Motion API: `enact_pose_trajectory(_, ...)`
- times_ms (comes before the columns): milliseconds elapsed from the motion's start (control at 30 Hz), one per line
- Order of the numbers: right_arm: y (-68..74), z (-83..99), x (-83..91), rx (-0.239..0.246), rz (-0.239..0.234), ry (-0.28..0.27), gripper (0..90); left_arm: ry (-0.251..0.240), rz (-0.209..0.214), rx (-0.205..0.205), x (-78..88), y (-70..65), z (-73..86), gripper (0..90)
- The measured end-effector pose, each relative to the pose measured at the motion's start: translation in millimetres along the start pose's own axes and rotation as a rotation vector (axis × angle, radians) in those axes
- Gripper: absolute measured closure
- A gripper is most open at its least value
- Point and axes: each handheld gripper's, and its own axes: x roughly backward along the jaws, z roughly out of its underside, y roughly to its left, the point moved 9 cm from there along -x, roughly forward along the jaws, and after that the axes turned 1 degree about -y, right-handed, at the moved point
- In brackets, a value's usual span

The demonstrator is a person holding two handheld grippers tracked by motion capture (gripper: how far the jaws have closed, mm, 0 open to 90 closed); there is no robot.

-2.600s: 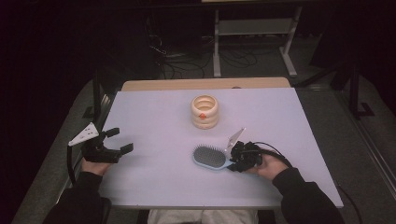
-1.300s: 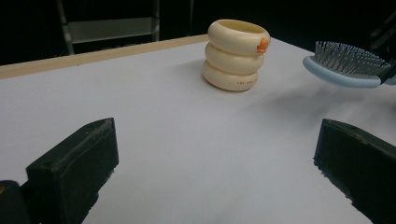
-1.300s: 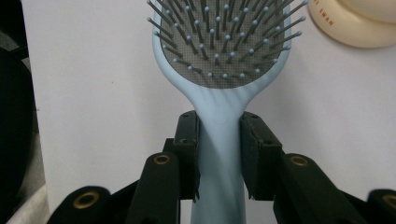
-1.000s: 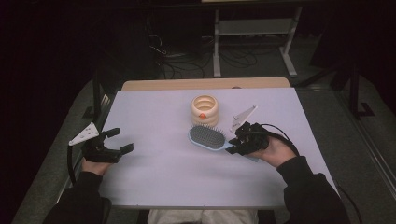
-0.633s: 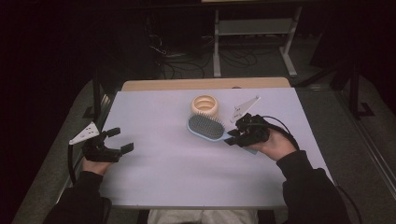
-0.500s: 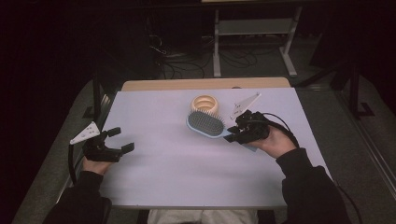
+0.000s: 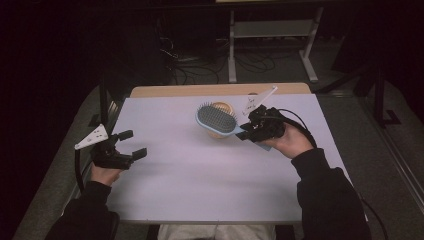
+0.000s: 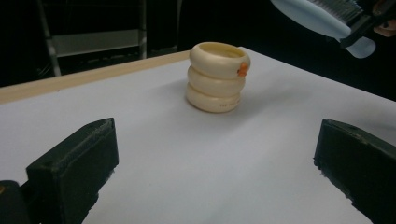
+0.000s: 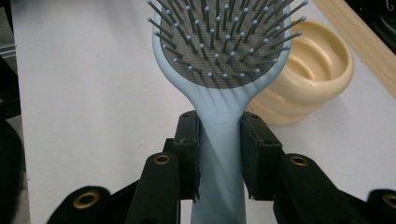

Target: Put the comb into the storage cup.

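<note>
My right gripper [image 7: 248, 133] is shut on the handle of a light blue hairbrush [image 7: 216, 120], and holds it in the air above the table. The brush head with its grey bristle pad [image 9: 224, 42] hangs over the rim of a cream ribbed cup [image 7: 220, 133] at the table's far middle. Both black pads [image 9: 187, 154] press on the handle [image 9: 218, 154]. The cup [image 8: 217, 77] stands upright and has a small orange mark. My left gripper [image 7: 131, 143] rests open near the table's left edge with nothing between its fingers [image 8: 74, 163]. The brush [image 8: 322, 18] also hangs at the upper right of the left gripper view.
The white tabletop [image 7: 200, 175] has a wooden strip [image 7: 170, 90] along its far edge. Metal stand legs [image 7: 270, 45] and cables lie on the dark floor behind the table. The person's dark sleeves come in from the bottom.
My right gripper has lifted the hairbrush off the table and carried it up and back, until its head came over the cream cup. The left gripper has stayed put.
</note>
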Motion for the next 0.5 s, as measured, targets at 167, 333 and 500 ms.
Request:
enact_pose_trajectory(167,-2.9,-9.0,2.7,0.006,0.007,-0.012,68.6,0.002,0.015,-0.016,-5.8,-4.5,-7.7,0.0)
enact_pose_trajectory(333,-6.6,-15.9,4.2,0.002,0.023,-0.022,68.6,0.003,0.027,-0.023,-9.3,-7.8,-14.7,0.0)
enact_pose_trajectory(500,-9.6,-19.2,4.4,-0.010,0.029,-0.036,68.6,0.003,0.039,-0.034,-15.6,-12.0,-24.5,0.0)
